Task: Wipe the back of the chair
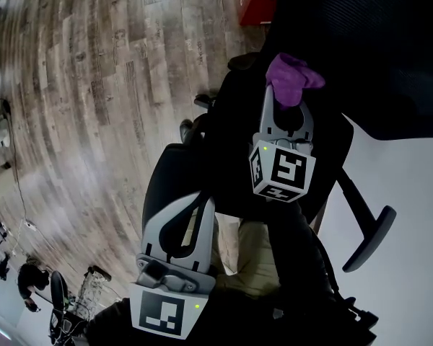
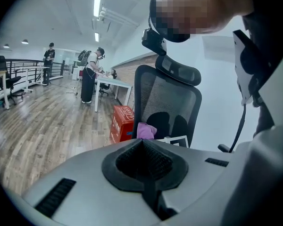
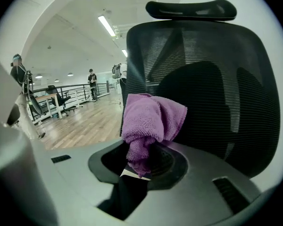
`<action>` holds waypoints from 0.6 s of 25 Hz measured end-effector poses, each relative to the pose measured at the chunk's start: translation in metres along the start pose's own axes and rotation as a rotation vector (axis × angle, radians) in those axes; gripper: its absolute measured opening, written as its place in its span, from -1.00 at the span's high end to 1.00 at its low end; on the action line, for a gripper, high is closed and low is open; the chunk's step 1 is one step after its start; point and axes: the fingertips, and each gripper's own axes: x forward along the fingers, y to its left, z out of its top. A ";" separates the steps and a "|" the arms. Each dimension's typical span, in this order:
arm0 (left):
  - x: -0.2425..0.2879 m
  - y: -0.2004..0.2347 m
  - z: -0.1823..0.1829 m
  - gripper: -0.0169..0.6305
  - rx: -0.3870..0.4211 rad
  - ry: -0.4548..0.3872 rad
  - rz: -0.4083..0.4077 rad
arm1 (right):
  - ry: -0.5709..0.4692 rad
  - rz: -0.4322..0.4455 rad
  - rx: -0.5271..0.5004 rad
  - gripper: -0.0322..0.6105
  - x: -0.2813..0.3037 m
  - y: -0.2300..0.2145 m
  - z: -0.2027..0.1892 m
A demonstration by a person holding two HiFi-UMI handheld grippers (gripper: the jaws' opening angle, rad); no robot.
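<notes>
Room: wood floor [image 1: 94, 85].
Right gripper [image 3: 140, 161]: squeezing the purple cloth [image 3: 151, 119].
Left gripper [image 2: 144, 147]: closed, empty.
Chair back [image 3: 217, 79]: black mesh, near the cloth.
Tip: it should press the cloth flat and rub gently.

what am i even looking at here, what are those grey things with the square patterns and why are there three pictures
There is no robot here. A person holds a two-jaw hand tool in each hand, and the patterned cubes are part of those tools. The head view comes from a camera on the person's head, looking down. The two gripper views come from cameras riding on each tool, looking along its jaws. The right gripper is shut on a purple cloth, held up in front of the mesh back of a black office chair. The left gripper is shut with nothing in it. Below is a wooden floor.
</notes>
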 end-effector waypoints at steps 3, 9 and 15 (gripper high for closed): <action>-0.005 0.007 0.008 0.94 -0.010 -0.012 0.013 | 0.009 0.090 -0.027 0.59 0.008 0.032 0.006; -0.035 0.024 0.037 0.94 -0.027 -0.072 0.079 | -0.097 0.309 -0.075 0.59 0.006 0.099 0.063; -0.077 0.014 0.089 0.94 -0.008 -0.178 0.130 | -0.221 0.480 -0.108 0.59 -0.034 0.151 0.147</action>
